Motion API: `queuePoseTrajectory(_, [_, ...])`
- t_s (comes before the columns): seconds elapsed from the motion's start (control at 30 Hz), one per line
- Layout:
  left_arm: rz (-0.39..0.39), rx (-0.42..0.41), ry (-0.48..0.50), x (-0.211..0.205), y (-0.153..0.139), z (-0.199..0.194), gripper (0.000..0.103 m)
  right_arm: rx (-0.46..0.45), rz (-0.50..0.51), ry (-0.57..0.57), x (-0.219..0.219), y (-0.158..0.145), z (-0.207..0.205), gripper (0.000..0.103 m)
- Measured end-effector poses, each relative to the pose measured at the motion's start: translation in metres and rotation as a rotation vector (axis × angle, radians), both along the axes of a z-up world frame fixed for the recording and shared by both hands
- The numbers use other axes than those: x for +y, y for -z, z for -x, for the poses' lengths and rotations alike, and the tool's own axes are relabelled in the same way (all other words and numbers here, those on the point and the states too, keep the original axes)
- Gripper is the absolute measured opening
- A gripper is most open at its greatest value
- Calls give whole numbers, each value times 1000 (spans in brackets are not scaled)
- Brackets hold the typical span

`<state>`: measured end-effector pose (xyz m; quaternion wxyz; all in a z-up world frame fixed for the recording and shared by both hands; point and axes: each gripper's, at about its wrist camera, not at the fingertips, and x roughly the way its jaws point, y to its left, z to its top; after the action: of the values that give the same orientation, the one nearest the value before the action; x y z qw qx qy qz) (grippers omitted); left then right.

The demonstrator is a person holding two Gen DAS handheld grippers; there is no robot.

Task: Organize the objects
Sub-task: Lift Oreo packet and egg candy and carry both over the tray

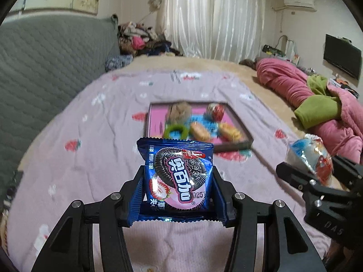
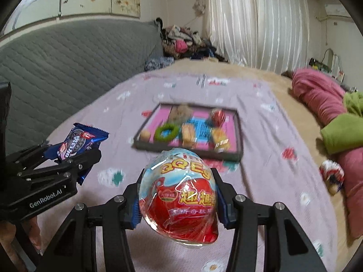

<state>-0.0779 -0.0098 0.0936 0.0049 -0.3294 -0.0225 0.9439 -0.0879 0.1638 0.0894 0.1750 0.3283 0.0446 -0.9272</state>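
Currently left gripper [image 1: 179,181] clamps cookie packet [image 1: 179,174]; right gripper [image 2: 178,195] clamps egg toy [image 2: 179,195]. Tray [image 2: 188,150] lies straight ahead on the bedspread [image 2: 261,136], near edge facing both grippers, roughly equidistant.

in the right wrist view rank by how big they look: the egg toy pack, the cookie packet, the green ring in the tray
1. egg toy pack, largest, though it sits closest to the lens in the right gripper
2. cookie packet, held by the left gripper
3. green ring, smallest, but farther off in the tray, so true size is unsure
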Motion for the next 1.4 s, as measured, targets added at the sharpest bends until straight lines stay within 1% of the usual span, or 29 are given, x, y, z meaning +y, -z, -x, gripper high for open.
queuePoseTrajectory(0.2, [32,54,6,5,-36,8,54,73,33,18,14,-40,9,51])
queuePoseTrajectory(0.47, [66,89,8,9,-72,31,54,136,15,7,12,-82,26,51])
queuePoseTrajectory(0.57, [66,103,6,7,-84,40,54,147,22,8,12,-95,36,51])
queuePoseTrajectory(0.7, [73,116,7,6,-99,54,54,149,14,3,9,-105,49,51])
queuePoseTrajectory(0.87, [82,143,-1,5,-117,69,54,175,-1,-11,2,-122,65,51])
queuePoseTrajectory(1.03, [66,155,-2,-1,-123,90,54,194,10,-11,0,-133,83,51])
queuePoseTrajectory(1.13, [56,155,-7,-5,-125,110,54,205,8,-17,-4,-135,96,51])
queuePoseTrajectory(1.4, [69,173,-11,-5,-134,152,54,227,40,-26,-9,-144,133,51])
